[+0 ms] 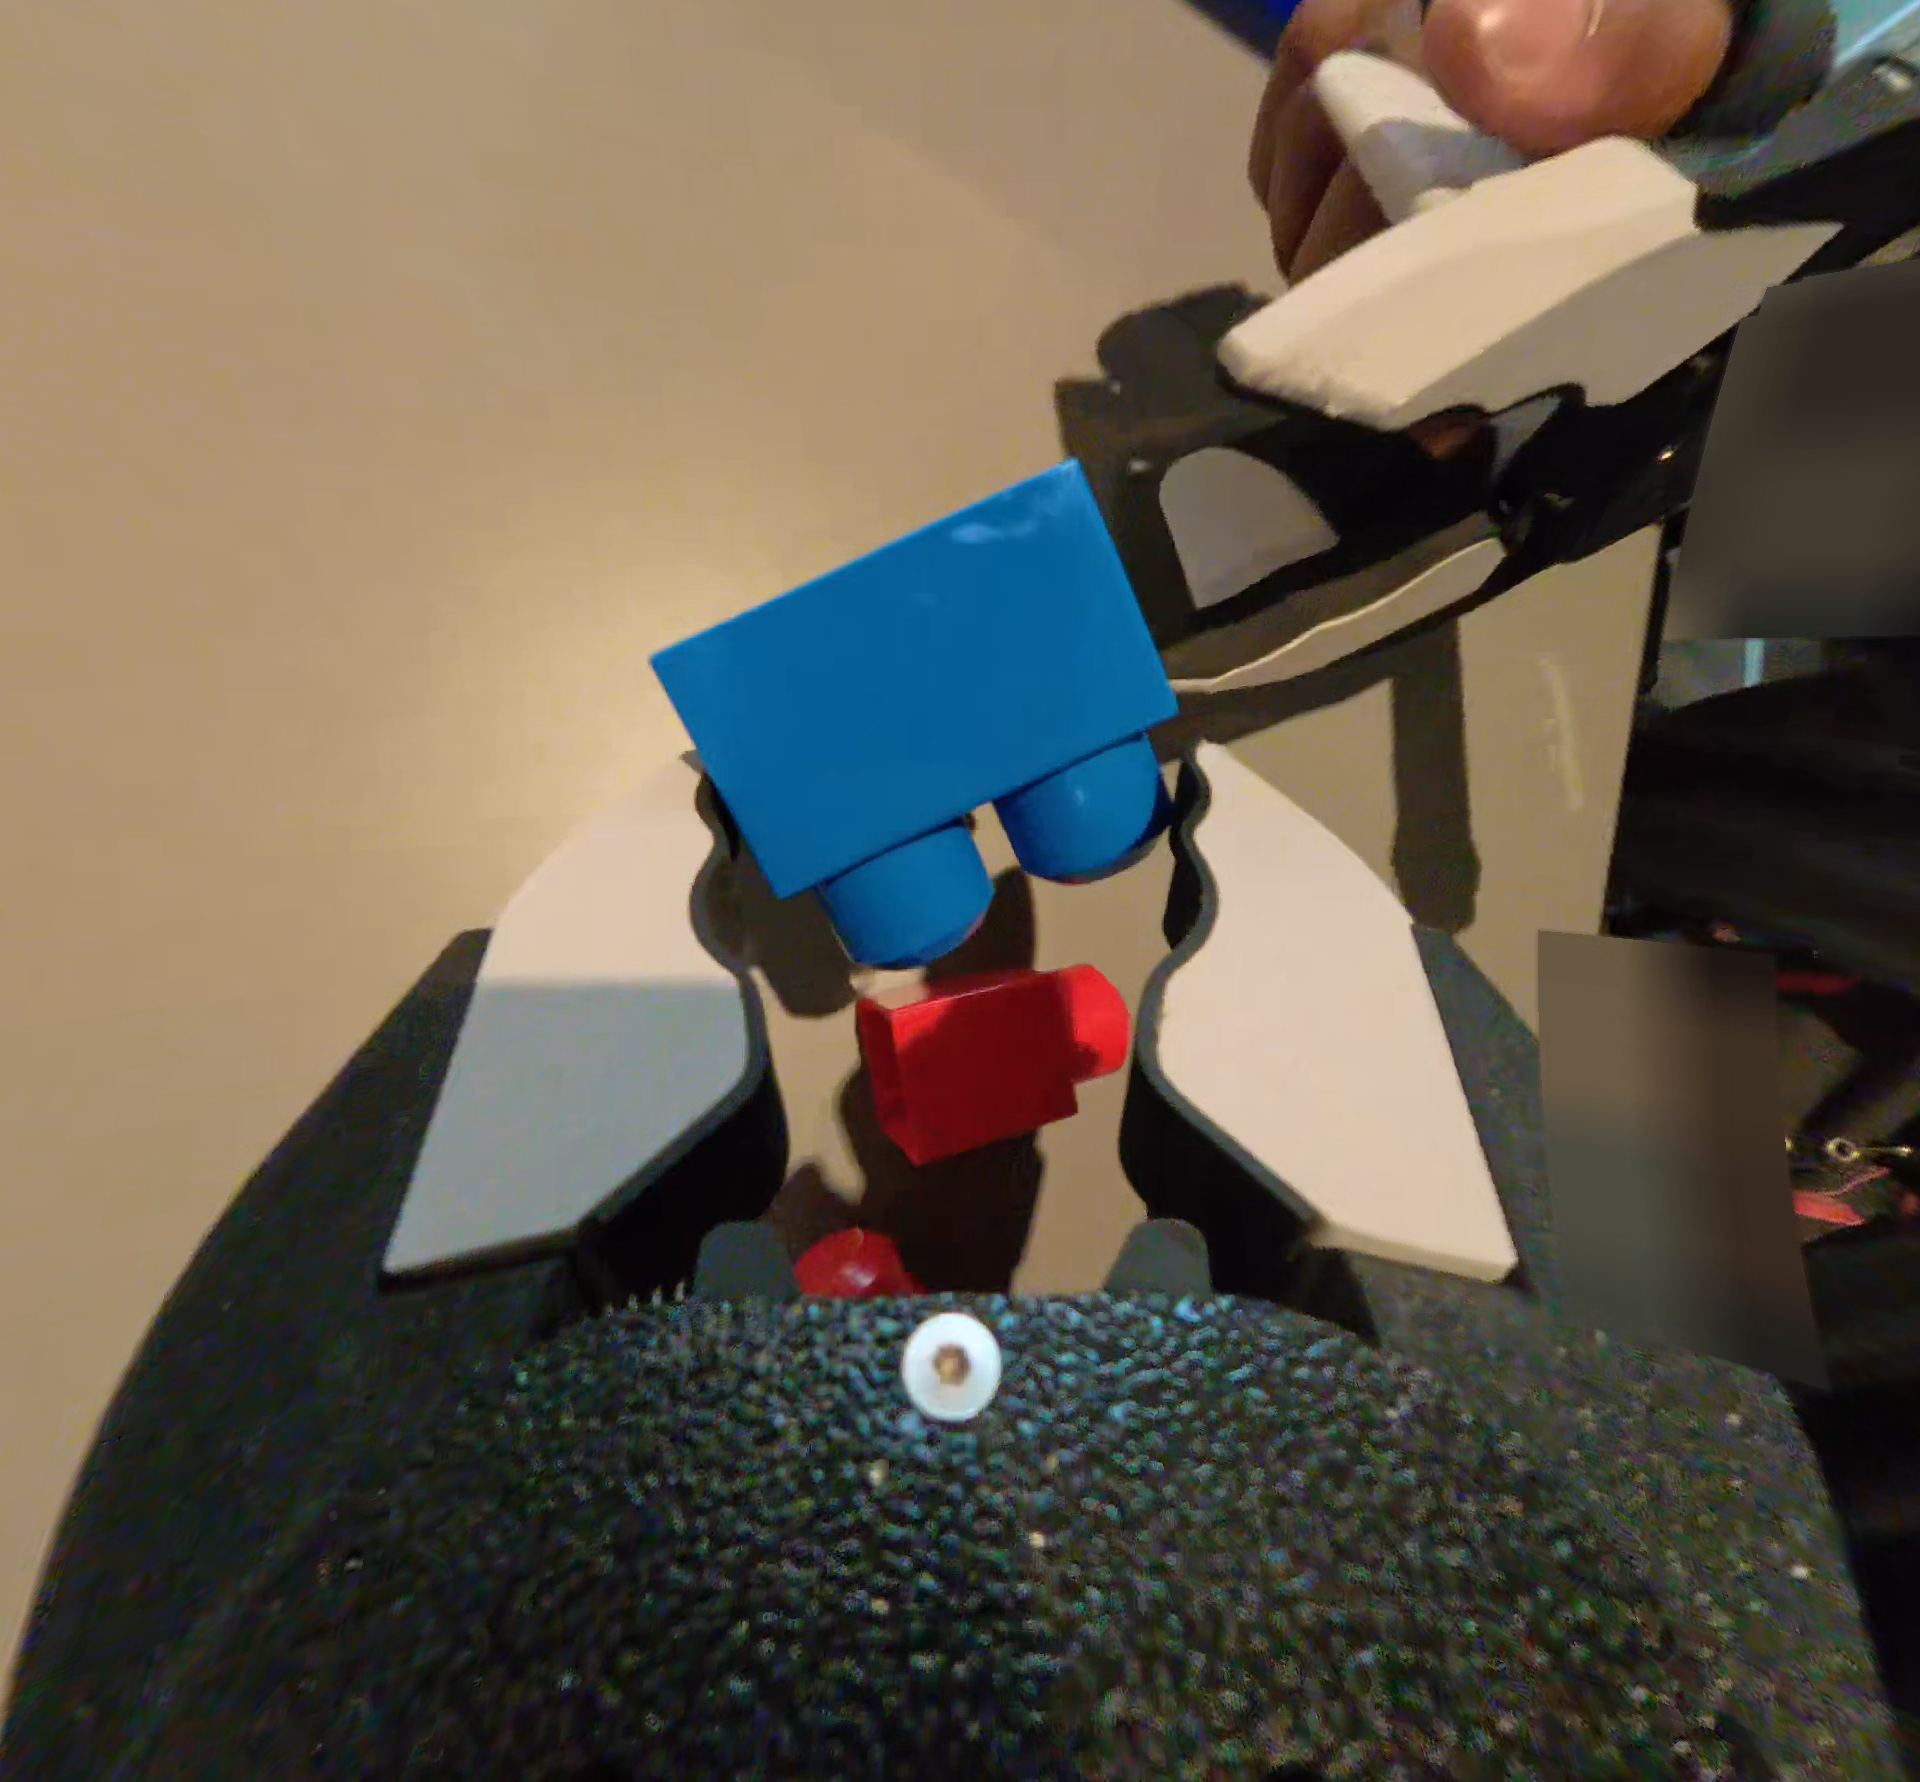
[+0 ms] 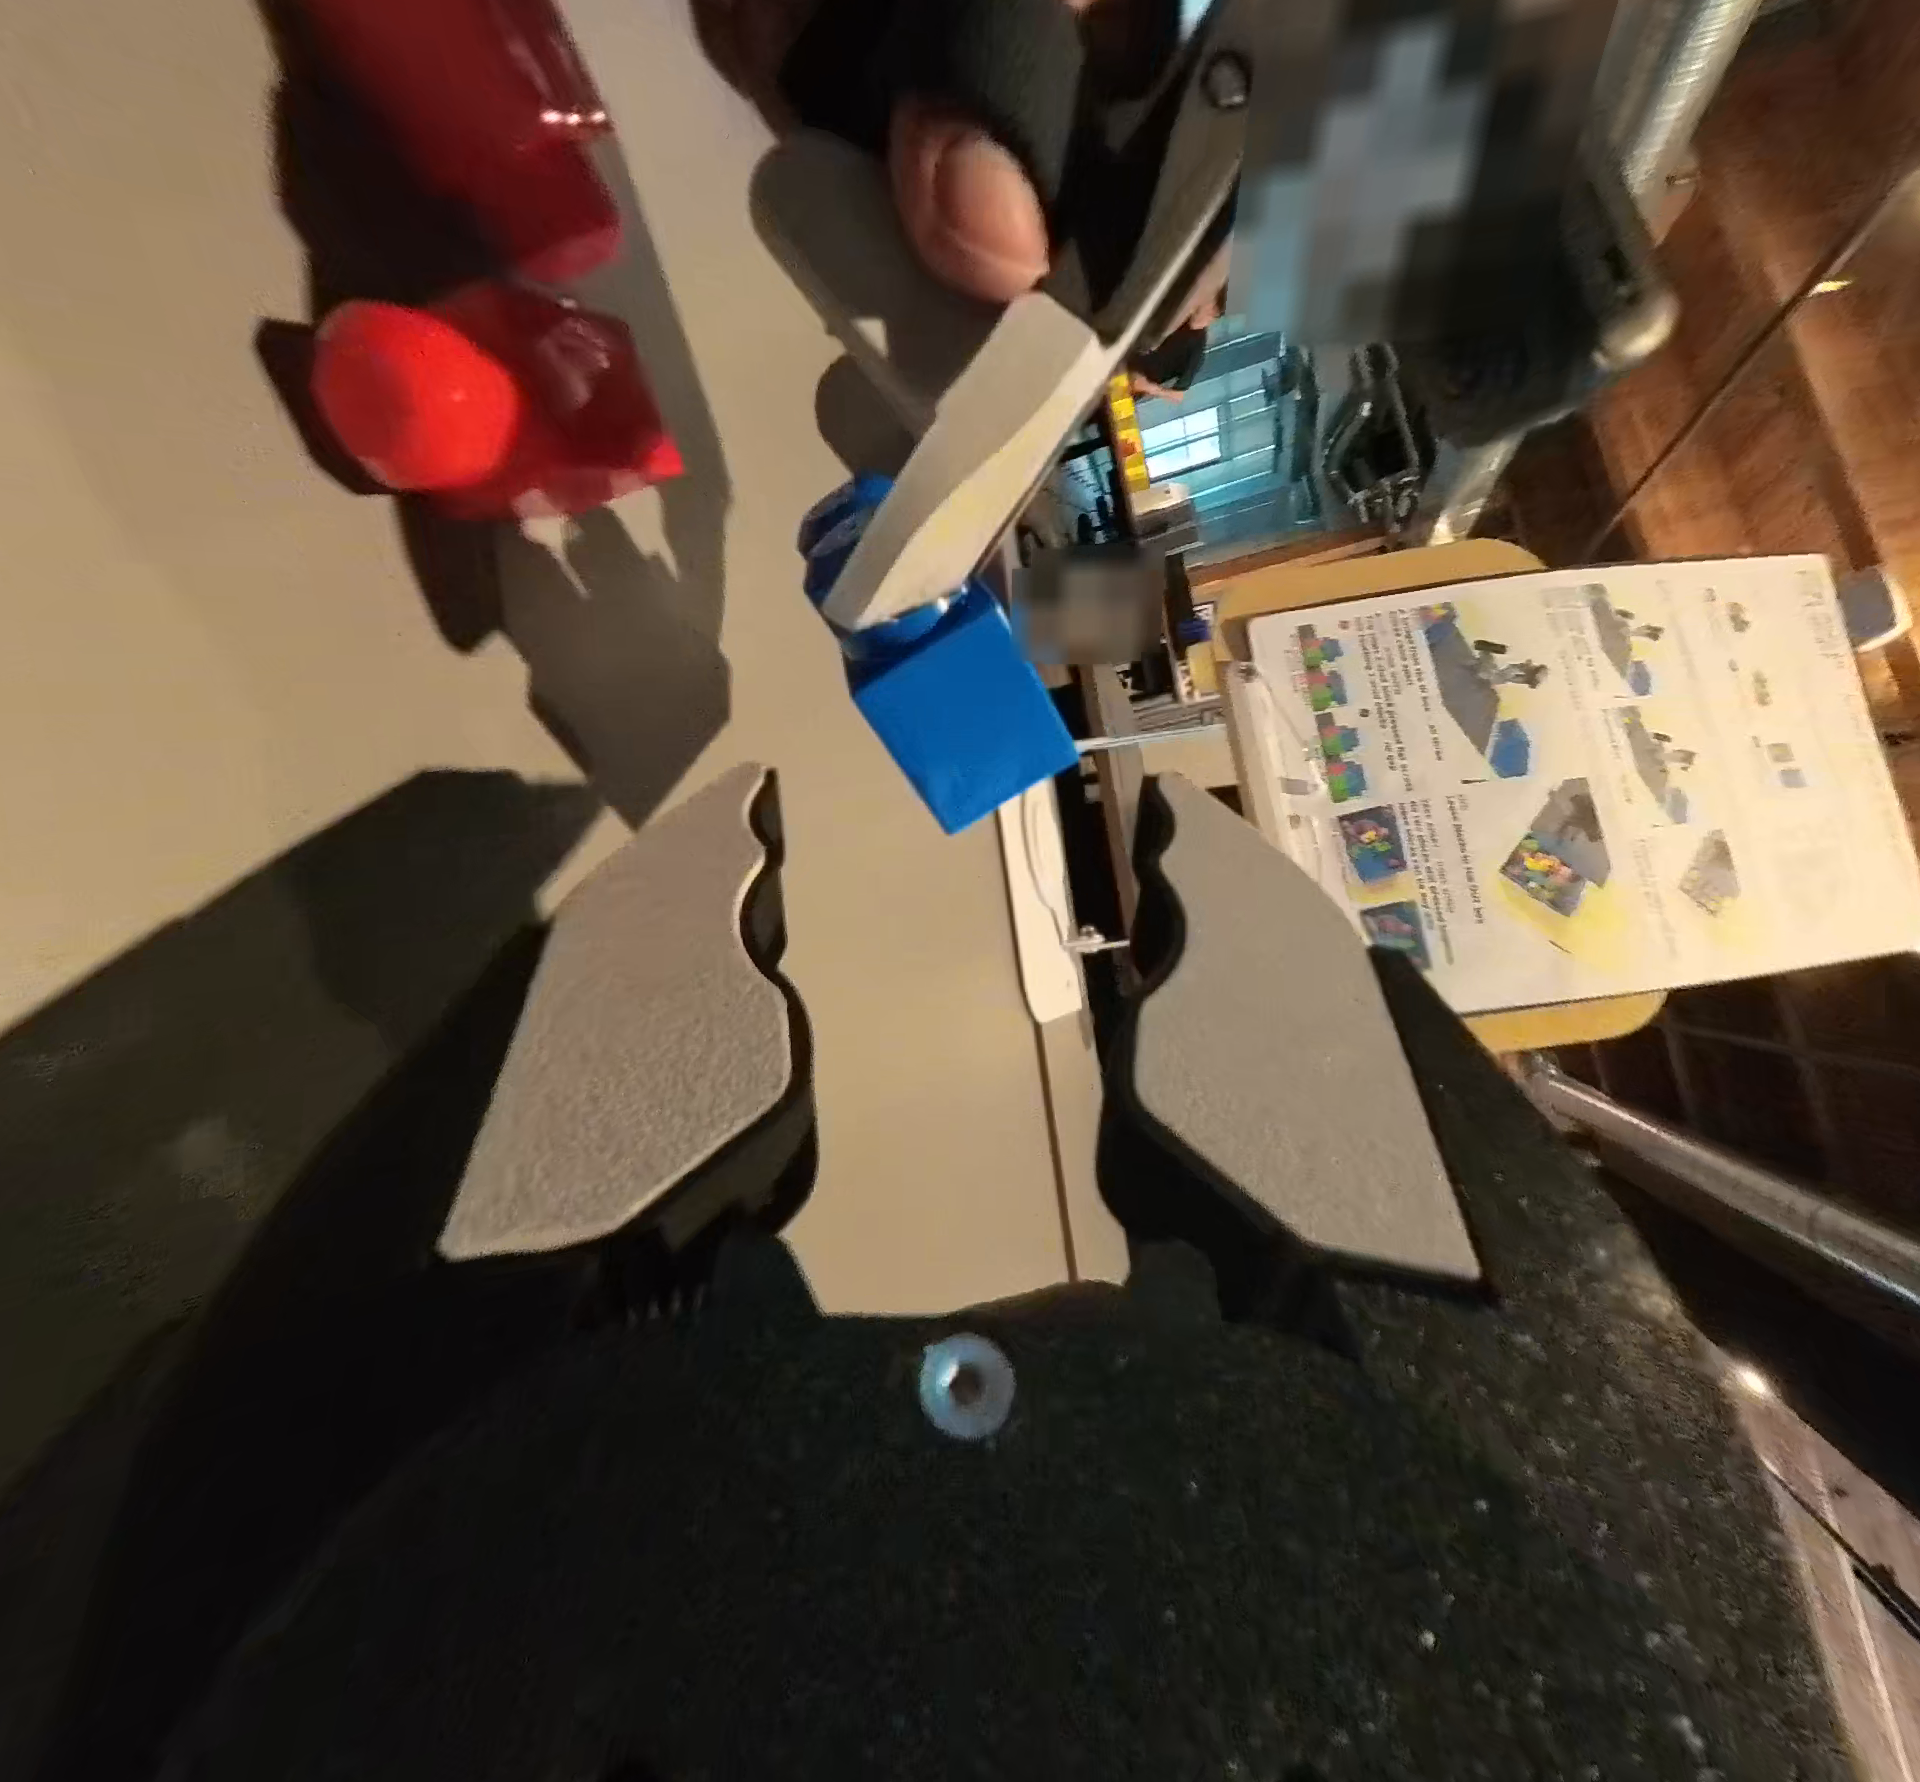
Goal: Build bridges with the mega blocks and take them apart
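My left gripper (image 1: pixel 945 787) is shut on a blue two-stud block (image 1: pixel 914 683) and holds it in the air above the beige table (image 1: pixel 416 330), studs towards the camera. A solid red block (image 1: pixel 977 1057) and a clear red block (image 1: pixel 852 1265) lie on the table under it. My right gripper (image 2: pixel 961 797) is open and empty, its tips just short of the blue block (image 2: pixel 956 724). The left gripper's finger (image 2: pixel 935 527) lies across the block's studs. The solid red block (image 2: pixel 447 70) and the clear red block (image 2: pixel 468 402) lie to the left. In the left wrist view the right gripper (image 1: pixel 1210 511) stands open behind the blue block.
A printed sheet on a clipboard (image 2: pixel 1558 776) stands beyond the table edge (image 2: pixel 1049 901) on the right. A metal pole (image 2: pixel 1704 18) rises at the upper right. A gloved hand (image 2: pixel 966 174) holds the left gripper, and another hand (image 1: pixel 1538 49) holds the right one.
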The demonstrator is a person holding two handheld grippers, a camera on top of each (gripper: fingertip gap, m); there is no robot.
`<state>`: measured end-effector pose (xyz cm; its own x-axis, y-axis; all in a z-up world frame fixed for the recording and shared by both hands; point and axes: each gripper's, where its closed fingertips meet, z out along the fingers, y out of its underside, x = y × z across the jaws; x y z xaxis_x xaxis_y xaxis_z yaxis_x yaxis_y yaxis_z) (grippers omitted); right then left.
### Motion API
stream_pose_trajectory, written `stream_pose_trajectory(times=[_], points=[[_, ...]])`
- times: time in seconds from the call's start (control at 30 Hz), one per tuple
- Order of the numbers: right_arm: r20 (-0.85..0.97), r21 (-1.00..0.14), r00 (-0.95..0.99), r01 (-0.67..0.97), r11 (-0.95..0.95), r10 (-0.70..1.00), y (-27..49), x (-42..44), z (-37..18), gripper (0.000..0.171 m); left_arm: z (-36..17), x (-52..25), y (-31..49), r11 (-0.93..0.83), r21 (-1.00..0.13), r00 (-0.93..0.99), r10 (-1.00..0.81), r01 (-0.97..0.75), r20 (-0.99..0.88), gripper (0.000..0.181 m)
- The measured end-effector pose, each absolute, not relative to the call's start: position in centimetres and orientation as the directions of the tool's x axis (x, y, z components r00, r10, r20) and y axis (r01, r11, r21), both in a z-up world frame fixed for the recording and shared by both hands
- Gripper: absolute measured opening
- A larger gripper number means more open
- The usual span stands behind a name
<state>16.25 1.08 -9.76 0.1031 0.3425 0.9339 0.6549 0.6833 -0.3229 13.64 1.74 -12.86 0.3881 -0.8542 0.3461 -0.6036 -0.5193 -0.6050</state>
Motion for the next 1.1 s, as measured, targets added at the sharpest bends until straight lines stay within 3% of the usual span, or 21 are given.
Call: stream_pose_trajectory(times=[0.27,0.4,0.47,0.53,0.67,0.73,0.9,1.1], points=[[0.945,-0.243,0.003,0.674,0.698,0.326,0.7,14.6,-11.9,0.058,-14.2,14.0,0.1,-0.493,-0.540,0.367,-0.870,-0.682,0.330,0.079],[0.945,-0.207,-0.034,0.706,0.678,0.324,1.0,14.5,-12.9,0.037,-14.2,14.5,-0.8,-0.469,-0.541,0.326,-0.881,-0.698,0.343,0.079],[0.921,-0.270,-0.002,0.718,0.642,0.390,1.3,14.7,-13.1,0.037,-14.1,14.6,-0.5,-0.479,-0.558,0.330,-0.876,-0.678,0.352,0.079],[0.846,-0.408,0.062,0.716,0.567,0.530,1.5,15.0,-13.4,0.037,-13.6,14.6,-0.1,-0.478,-0.600,0.312,-0.877,-0.642,0.365,0.075],[0.568,-0.681,0.183,0.651,0.334,0.803,1.9,15.9,-14.1,0.037,-12.0,14.0,1.4,-0.448,-0.709,0.277,-0.894,-0.544,0.353,0.065],[0.415,-0.762,0.226,0.616,0.201,0.881,2.2,16.5,-14.4,0.037,-11.9,13.3,2.1,-0.455,-0.725,0.296,-0.890,-0.517,0.348,0.064],[0.216,-0.771,0.290,0.637,-0.019,0.932,3.3,18.1,-16.2,0.036,-12.9,12.2,3.1,-0.463,-0.704,0.350,-0.883,-0.538,0.314,0.061],[0.184,-0.722,0.338,0.683,-0.106,0.923,3.9,19.0,-17.3,0.037,-12.5,11.7,3.5,-0.459,-0.721,0.364,-0.882,-0.519,0.300,0.058]])
